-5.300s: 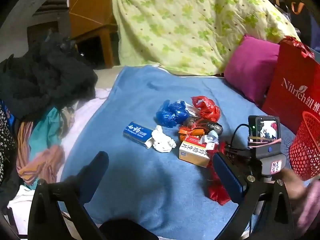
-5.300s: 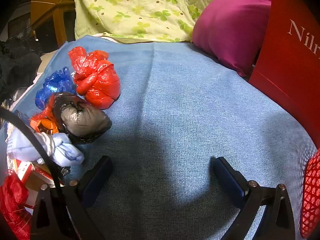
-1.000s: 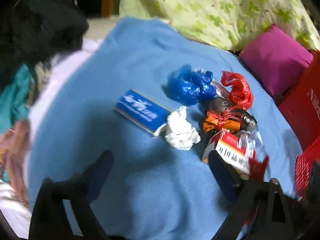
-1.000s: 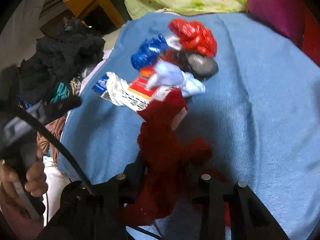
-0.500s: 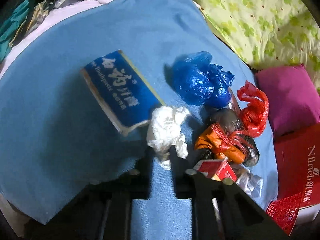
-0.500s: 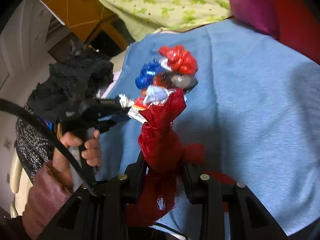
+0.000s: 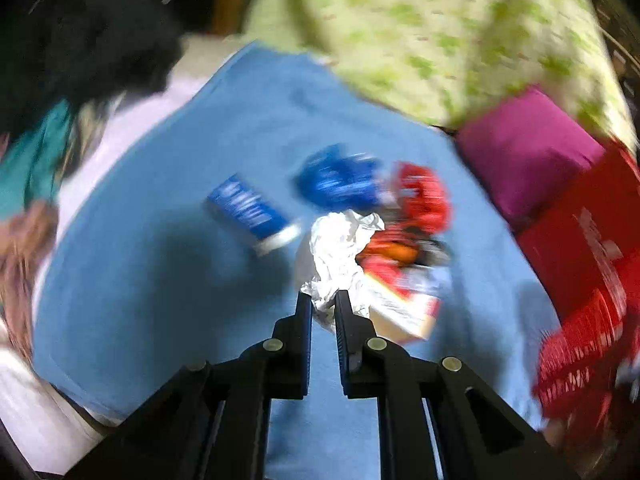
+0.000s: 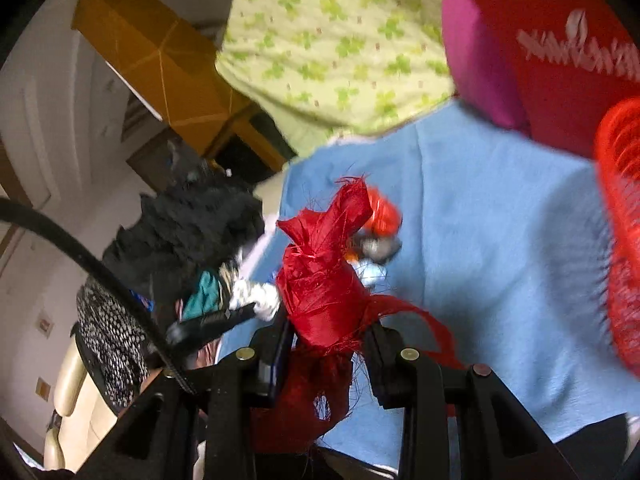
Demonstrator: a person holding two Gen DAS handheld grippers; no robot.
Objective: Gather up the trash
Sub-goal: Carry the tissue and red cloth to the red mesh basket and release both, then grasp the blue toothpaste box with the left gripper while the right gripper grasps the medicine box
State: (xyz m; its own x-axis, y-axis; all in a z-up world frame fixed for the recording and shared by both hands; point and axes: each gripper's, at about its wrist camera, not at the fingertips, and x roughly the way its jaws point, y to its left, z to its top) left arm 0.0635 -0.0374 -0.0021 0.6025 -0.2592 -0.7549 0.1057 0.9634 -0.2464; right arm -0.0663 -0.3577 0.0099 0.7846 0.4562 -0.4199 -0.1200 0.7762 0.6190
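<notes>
over the blue towel-like blanket (image 7: 168, 280) spread on the bed, the left gripper (image 7: 323, 300) pinches a crumpled white paper wad (image 7: 340, 252) between its narrowly set jaws, the wad bulging out past the fingertips. beyond it on the blanket lies the rest of the litter: a flat blue rectangular carton (image 7: 250, 210) to the left, a crumpled blue plastic bag (image 7: 340, 182) farther off, a knotted red plastic bag (image 7: 424, 196) right of that, and a red-and-white cardboard box (image 7: 404, 300) just right of the wad. this view is blurred, so finer detail is lost.

the right gripper (image 8: 326, 338) is raised above the blanket, its jaws clamped on a frayed red fabric bundle (image 8: 324, 276) that stands up between the fingers, with loose threads hanging below. a red plastic mesh basket (image 8: 618, 232) sits at the right edge, near a red paper shopping bag (image 8: 560, 52) and a magenta cushion (image 8: 472, 60). a green clover-print quilt (image 8: 328, 40) lies at the far end, and a heap of dark clothes (image 8: 188, 236) is on the left.
</notes>
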